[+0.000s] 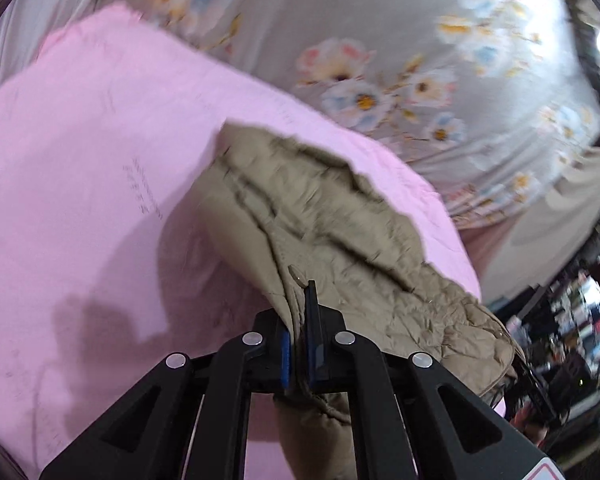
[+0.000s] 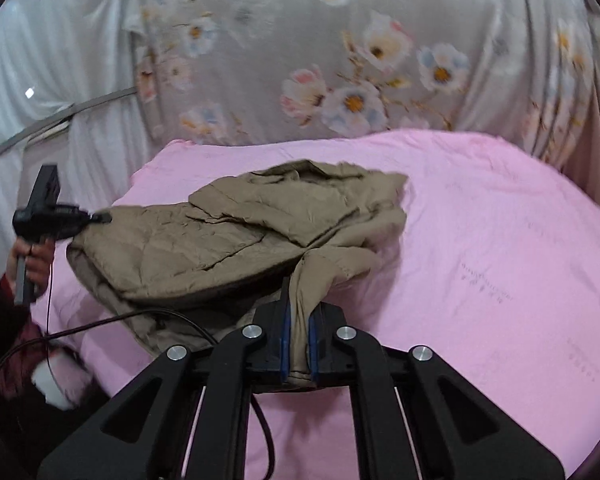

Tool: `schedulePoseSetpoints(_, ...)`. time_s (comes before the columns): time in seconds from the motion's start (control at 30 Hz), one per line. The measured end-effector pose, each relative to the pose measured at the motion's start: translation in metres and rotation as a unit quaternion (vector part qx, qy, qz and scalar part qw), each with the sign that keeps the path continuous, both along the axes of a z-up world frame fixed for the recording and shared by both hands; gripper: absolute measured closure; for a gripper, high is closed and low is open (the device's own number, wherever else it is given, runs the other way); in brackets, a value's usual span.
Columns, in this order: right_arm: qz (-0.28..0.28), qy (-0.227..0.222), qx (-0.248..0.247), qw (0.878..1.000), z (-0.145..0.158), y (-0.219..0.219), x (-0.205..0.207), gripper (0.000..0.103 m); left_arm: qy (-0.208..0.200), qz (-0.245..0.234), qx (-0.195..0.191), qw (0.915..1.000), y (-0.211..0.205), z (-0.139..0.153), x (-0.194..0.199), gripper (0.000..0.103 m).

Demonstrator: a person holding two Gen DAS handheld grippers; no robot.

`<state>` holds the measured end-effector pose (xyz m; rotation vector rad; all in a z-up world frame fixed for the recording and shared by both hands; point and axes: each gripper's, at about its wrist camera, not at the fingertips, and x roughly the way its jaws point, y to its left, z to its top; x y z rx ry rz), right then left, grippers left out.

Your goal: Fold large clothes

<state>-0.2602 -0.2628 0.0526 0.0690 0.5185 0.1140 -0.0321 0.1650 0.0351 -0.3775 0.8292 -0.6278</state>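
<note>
A tan quilted jacket [image 2: 204, 240] lies rumpled on a pink sheet [image 2: 480, 240], partly lifted at its near edge. My right gripper [image 2: 298, 312] is shut on a bunched fold of the jacket's near side. In the left wrist view the same jacket [image 1: 340, 232] hangs from my left gripper [image 1: 298, 296], whose jaws are shut on its hem beside a small toggle. From the right wrist view the left gripper [image 2: 102, 218] shows at the far left, pinching the jacket's left end, held by a hand [image 2: 32, 258].
A grey floral cloth [image 2: 340, 60] hangs behind the bed, with white drapery [image 2: 52, 80] to its left. A black cable [image 2: 112, 322] trails across the sheet's near left. Cluttered dark shelves [image 1: 580, 332] show at the right of the left wrist view.
</note>
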Motion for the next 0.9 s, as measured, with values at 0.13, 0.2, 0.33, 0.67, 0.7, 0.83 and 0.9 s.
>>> schedulePoseSetpoints(0.13,-0.016,-0.019,0.012,1.000,0.020,0.015,-0.051,0.098,-0.044,0.002,-0.015,0.9989,0.023,0.035,-0.062,0.100)
schedulePoseSetpoints(0.2,-0.036,-0.049,0.038,0.997,0.030,0.014,-0.055,0.098,-0.069,0.005,-0.016,0.9975,0.019,0.049,-0.071,0.100)
schedulePoseSetpoints(0.33,-0.075,-0.104,0.076,0.989,0.052,-0.010,-0.026,0.098,-0.113,0.022,-0.004,0.9934,-0.001,0.074,-0.048,0.100)
schedulePoseSetpoints(0.67,-0.126,-0.111,0.140,0.976,0.059,-0.048,0.154,0.097,-0.108,0.120,0.061,0.9849,-0.042,0.057,0.083,0.098)
schedulePoseSetpoints(0.7,-0.129,-0.098,0.139,0.977,0.051,-0.049,0.174,0.097,-0.093,0.131,0.071,0.9844,-0.045,0.046,0.101,0.098)
schedulePoseSetpoints(0.83,-0.150,-0.036,0.143,0.978,0.008,-0.056,0.241,0.096,-0.020,0.149,0.102,0.9834,-0.056,-0.011,0.165,0.097)
schedulePoseSetpoints(0.9,-0.163,-0.009,0.157,0.974,-0.015,-0.062,0.264,0.093,0.011,0.147,0.124,0.9812,-0.065,-0.039,0.189,0.095)
